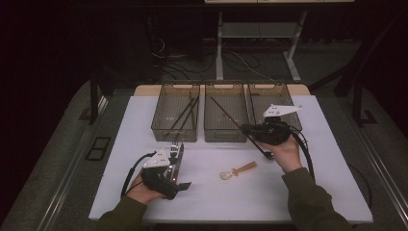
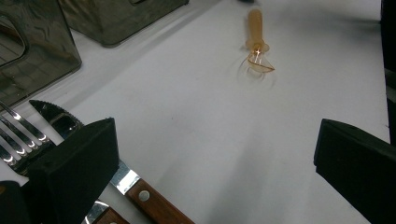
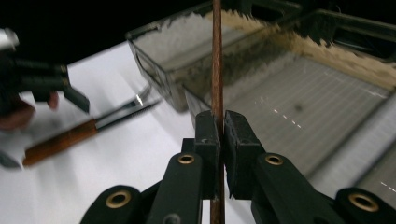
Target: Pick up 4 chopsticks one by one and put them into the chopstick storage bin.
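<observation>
Chopstick [image 3: 217, 60] pinched between my right gripper's [image 3: 221, 123] pads, thin and brown, standing straight up past them in the right gripper view. From above it runs as a dark slanted line from my right gripper [image 1: 248, 129] up and left across the middle bin [image 1: 225, 137], its far end over that bin's floor. The jaws are nearly closed, with just the stick's width between them, and the grip sits partway along its length, so a good deal of stick reaches beyond the pads.

Three mesh bins stand in a row at the far edge of the white table [image 1: 337, 168]: the left bin [image 1: 175, 134] already holds dark sticks, the middle one has one lying inside, and the right bin [image 1: 292, 103] sits behind my right hand. I judge this stick belongs with the others, so I should lower its far tip into the bin first, lay the length along the floor, then ease the pads apart low so it cannot bounce or roll over the rim.

My left gripper [image 2: 215, 163] rests at the near left with its jaws wide, nothing between them. Just beside its left jaw lie a fork [image 2: 18, 137] and a wooden-handled knife [image 2: 135, 191]. An amber plastic spoon [image 1: 237, 170] lies alone on the table between my hands.
</observation>
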A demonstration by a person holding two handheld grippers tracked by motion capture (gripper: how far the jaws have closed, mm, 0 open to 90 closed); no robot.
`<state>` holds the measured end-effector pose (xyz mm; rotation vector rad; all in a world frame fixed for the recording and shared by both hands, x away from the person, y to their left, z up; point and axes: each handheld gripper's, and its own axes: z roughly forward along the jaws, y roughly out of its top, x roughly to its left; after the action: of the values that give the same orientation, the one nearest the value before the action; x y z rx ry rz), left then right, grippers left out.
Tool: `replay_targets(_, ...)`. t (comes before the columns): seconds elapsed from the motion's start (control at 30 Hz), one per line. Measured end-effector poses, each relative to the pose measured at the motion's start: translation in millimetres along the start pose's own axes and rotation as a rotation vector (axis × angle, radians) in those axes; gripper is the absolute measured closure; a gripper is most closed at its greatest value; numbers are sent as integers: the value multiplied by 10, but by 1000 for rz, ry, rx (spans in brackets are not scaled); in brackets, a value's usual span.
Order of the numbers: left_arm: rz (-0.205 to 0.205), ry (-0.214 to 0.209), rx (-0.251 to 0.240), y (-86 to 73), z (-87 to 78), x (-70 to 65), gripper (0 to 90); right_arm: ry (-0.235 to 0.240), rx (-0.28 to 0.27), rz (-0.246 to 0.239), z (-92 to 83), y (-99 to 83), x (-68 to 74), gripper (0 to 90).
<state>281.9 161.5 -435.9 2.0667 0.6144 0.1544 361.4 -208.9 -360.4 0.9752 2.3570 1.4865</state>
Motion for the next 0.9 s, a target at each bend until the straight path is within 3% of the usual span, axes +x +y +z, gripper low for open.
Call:
replay_targets(0.3,-10,-2,-8,1,-3,-9,0,-10,-3,-11,343,275,73,846)
replay_targets(0.67,-18,-4,-18,-2,-14,-1,0,-24,-44,34,734,572,110,846)
replay_targets(0.9,-14,-4,-21,-3,-16,-4,0,-43,-55,24,980,795,176,846)
